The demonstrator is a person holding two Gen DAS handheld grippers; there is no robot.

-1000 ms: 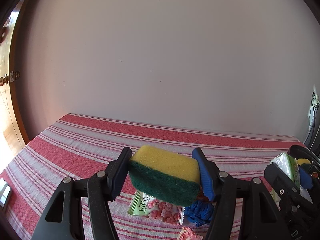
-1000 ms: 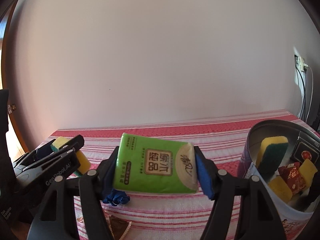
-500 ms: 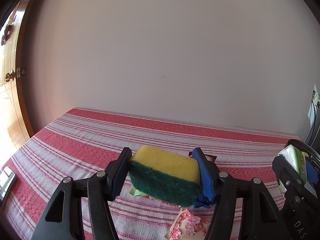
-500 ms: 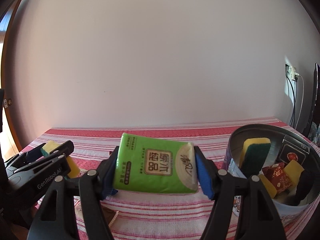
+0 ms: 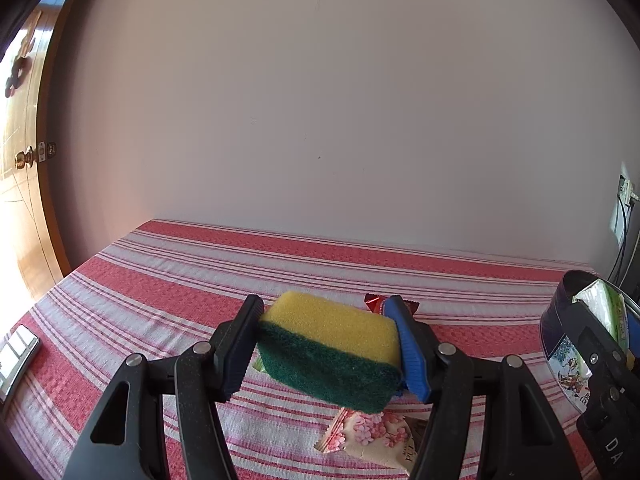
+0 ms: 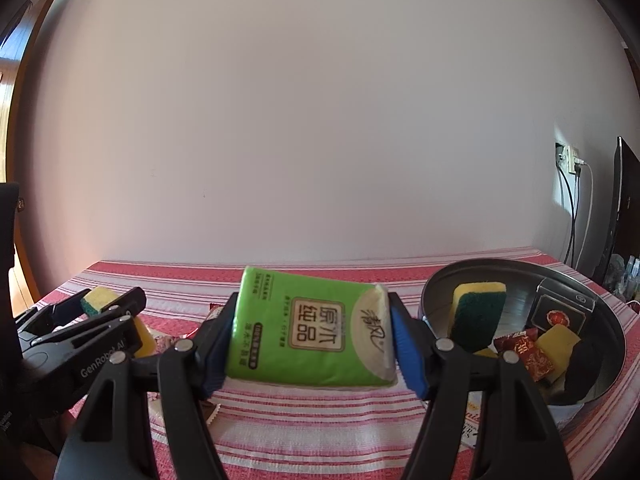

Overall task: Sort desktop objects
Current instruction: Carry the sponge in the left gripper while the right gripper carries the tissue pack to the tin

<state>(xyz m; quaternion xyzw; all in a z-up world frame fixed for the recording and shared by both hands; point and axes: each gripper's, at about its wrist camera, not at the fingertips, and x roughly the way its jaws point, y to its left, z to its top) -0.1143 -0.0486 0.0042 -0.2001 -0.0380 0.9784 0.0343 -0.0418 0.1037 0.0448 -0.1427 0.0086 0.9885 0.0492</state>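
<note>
Tin (image 6: 600, 376) sits just right of the tissue pack (image 6: 308, 328) clamped in the right gripper (image 6: 310, 342) — left gripper (image 5: 326, 346), farther off, pinches a sponge (image 5: 332, 344).

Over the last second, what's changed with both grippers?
Both swung toward the round tin, which now shows more fully in the right wrist view. Nothing gripped or released: left gripper still holds the sponge, right gripper the green tissue pack.

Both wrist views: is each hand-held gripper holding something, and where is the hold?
Left hand-held gripper: sponge, pads on its two opposite ends. Right hand-held gripper: green tissue pack, clamped at its two short ends.
</note>
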